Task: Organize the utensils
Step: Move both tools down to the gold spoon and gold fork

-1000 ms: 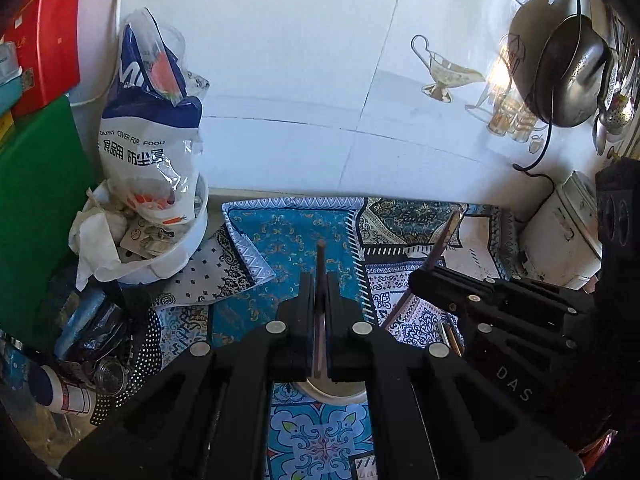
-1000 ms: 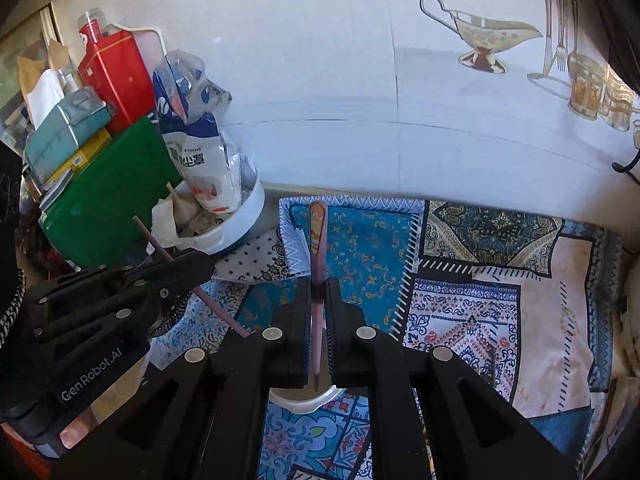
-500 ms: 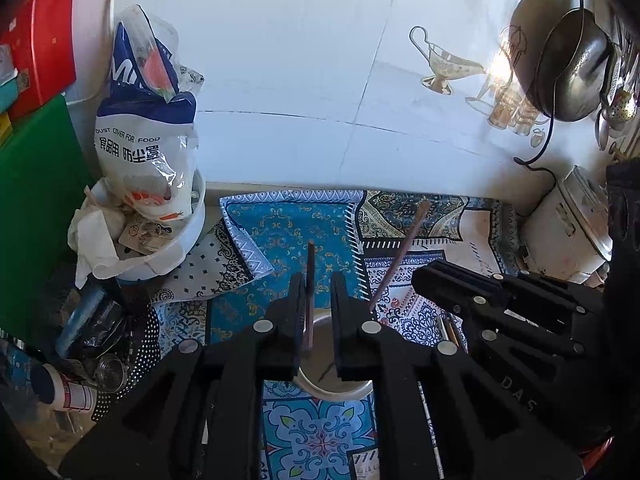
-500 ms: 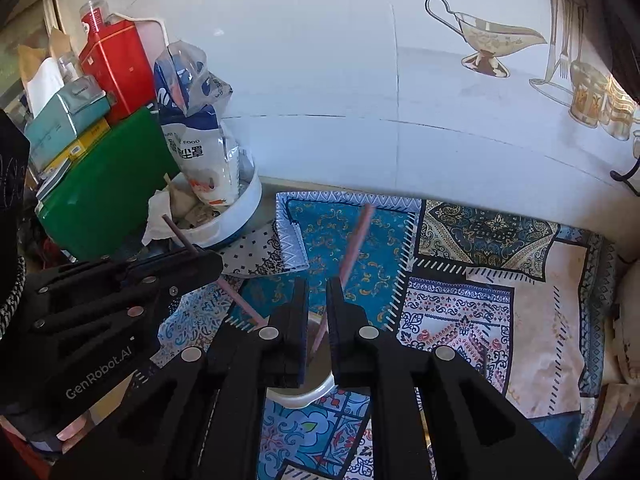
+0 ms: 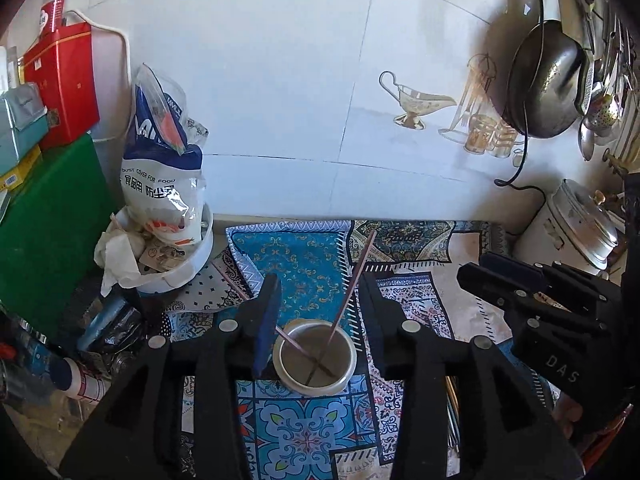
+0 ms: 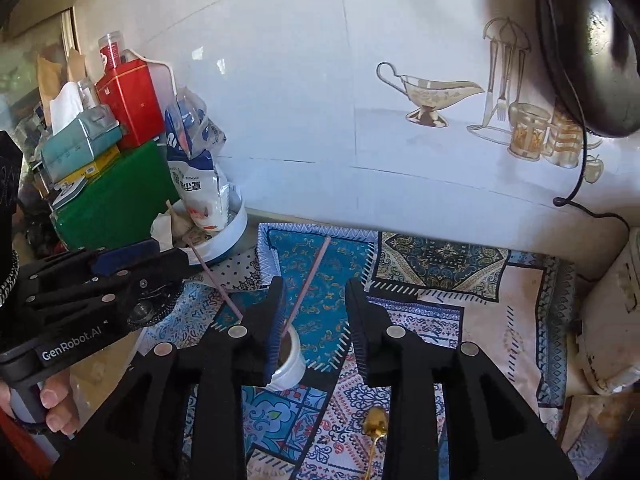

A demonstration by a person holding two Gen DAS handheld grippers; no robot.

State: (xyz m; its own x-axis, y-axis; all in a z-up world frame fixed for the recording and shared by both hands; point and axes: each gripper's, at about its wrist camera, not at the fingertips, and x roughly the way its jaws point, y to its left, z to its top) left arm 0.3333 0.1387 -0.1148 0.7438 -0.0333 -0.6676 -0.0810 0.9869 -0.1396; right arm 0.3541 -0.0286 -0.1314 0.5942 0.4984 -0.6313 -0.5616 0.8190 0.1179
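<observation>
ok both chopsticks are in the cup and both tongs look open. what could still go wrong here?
1. The chopsticks lean crossed in the small cup; it may tip.
2. The left tongs, just opened, straddle the sticks; pulling back could snag one.
3. The gold spoon lies under the right tongs, easily knocked.

Two thin pinkish-brown chopsticks [image 5: 352,280] stand in a small round white cup [image 5: 315,360] on the patterned cloth; their lower ends cross inside the cup, one leaning up-left over the cup's rim, the other up-right. A gold spoon [image 6: 376,426] lies near the cup
</observation>
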